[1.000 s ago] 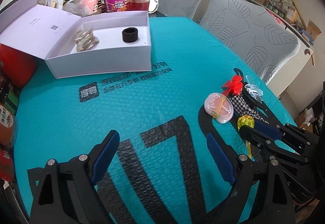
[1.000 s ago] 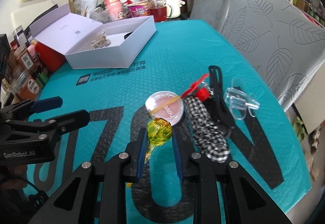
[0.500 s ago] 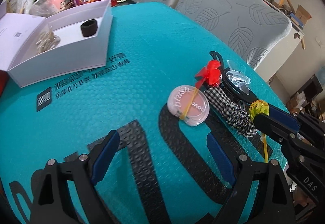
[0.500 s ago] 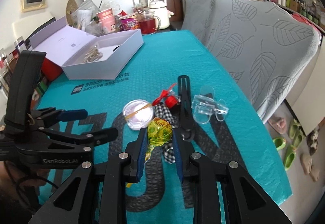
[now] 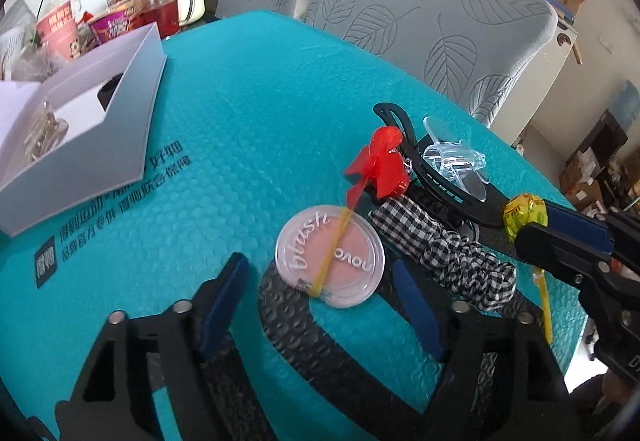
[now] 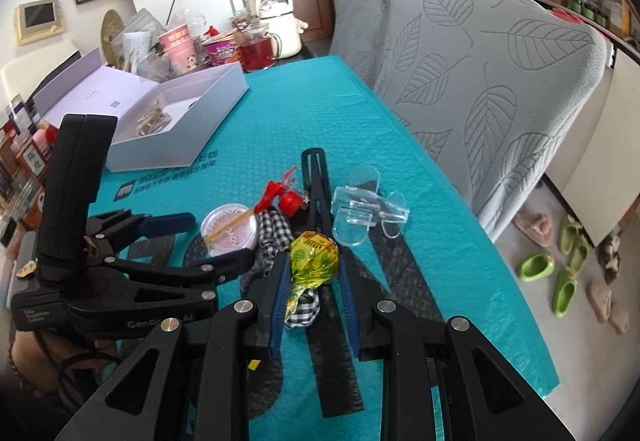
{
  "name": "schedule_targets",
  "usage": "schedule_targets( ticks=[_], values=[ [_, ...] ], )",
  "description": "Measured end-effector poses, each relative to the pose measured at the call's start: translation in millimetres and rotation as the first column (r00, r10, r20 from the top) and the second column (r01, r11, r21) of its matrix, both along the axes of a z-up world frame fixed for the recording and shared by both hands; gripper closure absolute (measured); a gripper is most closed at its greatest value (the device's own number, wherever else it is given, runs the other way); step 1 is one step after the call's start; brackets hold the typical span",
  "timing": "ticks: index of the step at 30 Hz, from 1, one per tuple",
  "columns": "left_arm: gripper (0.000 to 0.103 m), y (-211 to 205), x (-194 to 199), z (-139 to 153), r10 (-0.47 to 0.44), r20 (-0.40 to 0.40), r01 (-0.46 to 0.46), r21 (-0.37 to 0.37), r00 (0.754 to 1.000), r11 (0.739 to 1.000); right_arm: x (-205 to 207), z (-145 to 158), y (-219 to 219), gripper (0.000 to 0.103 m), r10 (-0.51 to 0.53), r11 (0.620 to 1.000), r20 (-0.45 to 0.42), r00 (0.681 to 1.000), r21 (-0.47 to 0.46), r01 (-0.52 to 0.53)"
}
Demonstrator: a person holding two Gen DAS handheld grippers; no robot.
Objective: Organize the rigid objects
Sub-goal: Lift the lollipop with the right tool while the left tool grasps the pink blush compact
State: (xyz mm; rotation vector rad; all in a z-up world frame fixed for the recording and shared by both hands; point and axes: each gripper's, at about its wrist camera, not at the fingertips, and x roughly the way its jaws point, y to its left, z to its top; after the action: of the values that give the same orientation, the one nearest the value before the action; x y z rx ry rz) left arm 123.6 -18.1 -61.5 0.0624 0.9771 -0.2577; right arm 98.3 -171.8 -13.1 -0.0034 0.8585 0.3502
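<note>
Left wrist view: the blush compact (image 5: pixel 330 256) lies dead ahead, centre frame, between the spread left gripper (image 5: pixel 320 289); the right gripper (image 6: pixel 313 273) stays clamped on a lollipop (image 6: pixel 314 259).

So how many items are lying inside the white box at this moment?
2 visible in the white box: a pale metallic clip bundle toward its lid side and a black ring beside it. The box wall may hide others.

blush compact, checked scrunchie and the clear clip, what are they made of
Blush compact: looks like glossy clear hard plastic, with pink powder showing through the lid. Checked scrunchie: soft woven fabric, matte and gathered into wrinkles. Clear clip: transparent rigid plastic or acrylic, since the mat shows through and its edges glint.
</note>
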Motion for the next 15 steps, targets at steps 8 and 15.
schedule_targets(
  ticks=[8,15],
  values=[
    [0.048,4,-7,3,-0.002,0.01,0.003,-0.028,1.0,1.0,-3,2,0,0.079,-0.017,1.0,0.006,1.0,-0.008,0.017],
    [0.048,21,-25,11,0.058,0.007,-0.057,-0.033,0.998,0.998,-12,6,7,0.079,0.009,1.0,0.015,1.0,0.002,-0.009]
  ],
)
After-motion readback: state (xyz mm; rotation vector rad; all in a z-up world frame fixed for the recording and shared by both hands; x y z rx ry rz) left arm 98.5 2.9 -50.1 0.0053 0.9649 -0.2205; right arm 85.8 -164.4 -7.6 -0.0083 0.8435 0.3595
